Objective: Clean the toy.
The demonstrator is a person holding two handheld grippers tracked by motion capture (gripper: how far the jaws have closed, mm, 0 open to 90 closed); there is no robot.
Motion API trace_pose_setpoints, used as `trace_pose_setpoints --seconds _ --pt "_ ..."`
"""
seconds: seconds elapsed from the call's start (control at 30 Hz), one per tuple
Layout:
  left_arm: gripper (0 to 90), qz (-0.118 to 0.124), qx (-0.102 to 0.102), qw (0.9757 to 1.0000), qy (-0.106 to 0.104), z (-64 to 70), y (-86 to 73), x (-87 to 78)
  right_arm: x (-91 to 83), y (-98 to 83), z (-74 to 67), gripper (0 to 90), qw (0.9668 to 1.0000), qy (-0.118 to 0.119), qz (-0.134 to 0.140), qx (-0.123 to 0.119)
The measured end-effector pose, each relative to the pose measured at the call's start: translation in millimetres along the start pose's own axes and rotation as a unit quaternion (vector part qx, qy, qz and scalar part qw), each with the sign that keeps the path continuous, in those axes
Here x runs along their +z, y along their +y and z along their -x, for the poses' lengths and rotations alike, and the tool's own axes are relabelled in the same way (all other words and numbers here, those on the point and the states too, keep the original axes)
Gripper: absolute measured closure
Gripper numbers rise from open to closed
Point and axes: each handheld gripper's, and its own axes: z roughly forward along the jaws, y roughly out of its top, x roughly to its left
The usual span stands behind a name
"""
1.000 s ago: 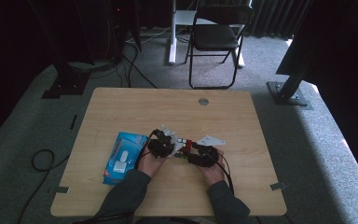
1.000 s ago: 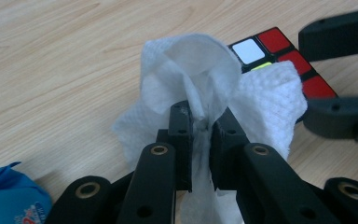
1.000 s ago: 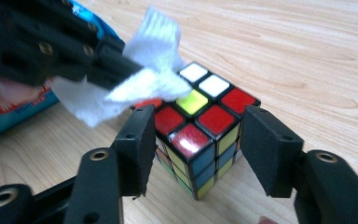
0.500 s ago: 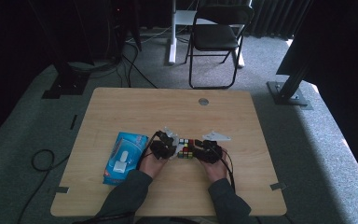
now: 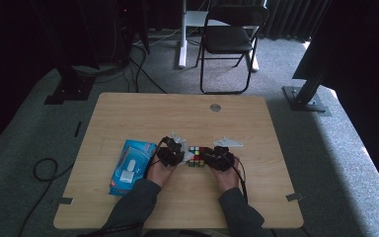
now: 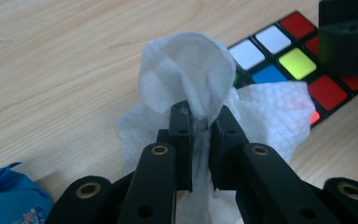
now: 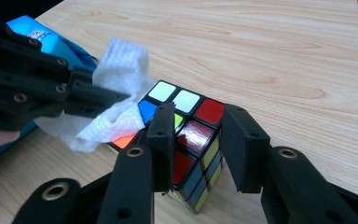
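- Rubik's-style puzzle cube with red, white, yellow and blue stickers point(image 5: 196, 156) sits on the light wooden table point(image 5: 143, 113), a bit toward our edge, right between our two grippers.
- Starting at the left: a blue plastic pack of wipes point(image 5: 131, 165) lies flat on the table, just beside our left hand point(image 5: 161, 173).
- Next, our left gripper point(image 6: 200, 122) has its jaws pressed together on a crumpled white tissue wipe point(image 6: 186, 74). In the left gripper view the wipe bunches up above the jaw tips and drapes down over the near edge of the cube's top face, so it's touching the stickers there.
- The cube's top shows white, blue, yellow and red squares; part of it is hidden under the wipe.
- Over on the right, our right gripper point(image 7: 196, 140) comes in from the opposite side. Its jaws have just been closing, and in the right gripper view they sit on either side of the cube's corner, pinching it.
- Farthest right is our right hand point(image 5: 225, 176), cable trailing back toward us.
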Motion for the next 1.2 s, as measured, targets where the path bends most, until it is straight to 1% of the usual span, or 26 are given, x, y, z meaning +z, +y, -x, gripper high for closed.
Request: trace_pose_setpoints --seconds 0.1,0.33,0.37,0.43,0.5,0.53,0.6,0.73,0.9,1.0,1.07,1.2 --pt "81.9 0.010 -0.005 0.9999 -0.002 -0.4 2.0 -1.1 -0.1 -0.3 -0.4 66.2 1.0000 -0.001 0.001 -0.001" --pt "83.1 0.029 -0.002 0.9996 -0.001 0.4 9.3 -6.3 -0.1 -0.8 -0.6 66.2 1.0000 -0.002 0.002 0.000" --pt "83.1 0.034 -0.005 0.9994 -0.002 0.8 10.5 -7.1 -0.1 -0.8 -0.6 66.2 1.0000 -0.002 0.003 0.001" --pt "83.1 0.042 -0.003 0.9991 -0.006 1.4 12.8 -8.7 -0.1 -1.0 -0.5 66.2 1.0000 -0.002 0.003 0.002" --pt "83.1 0.048 -0.001 0.9988 -0.015 2.9 14.4 -8.7 -0.1 -1.0 -0.6 66.2 1.0000 -0.002 0.003 0.002" --pt "83.0 0.047 0.001 0.9987 -0.019 4.3 14.7 -7.3 -0.1 -1.1 -0.6 66.2 1.0000 -0.002 0.004 0.002" --pt "83.0 0.039 0.007 0.9991 -0.017 6.6 14.4 -3.6 -0.2 -1.5 -0.7 66.2 1.0000 -0.002 0.005 0.004" --pt "83.0 0.036 0.001 0.9991 -0.021 5.8 13.0 0.4 -0.3 -2.2 -0.4 66.3 1.0000 -0.001 0.006 0.007" --pt "83.0 0.030 0.008 0.9993 -0.020 5.2 14.6 1.6 -0.2 -2.3 -0.4 66.4 0.9999 -0.001 0.007 0.007" --pt "83.0 0.030 0.004 0.9993 -0.020 4.1 14.7 3.6 -0.2 -2.6 -0.6 66.4 0.9999 -0.002 0.008 0.008" --pt "83.0 0.030 -0.003 0.9993 -0.023 2.7 15.2 4.7 -0.1 -2.8 -0.7 66.3 0.9999 -0.002 0.009 0.008" --pt "83.0 0.028 -0.006 0.9994 -0.021 1.7 15.9 6.5 0.0 -3.0 -1.0 66.3 0.9999 -0.004 0.010 0.009"
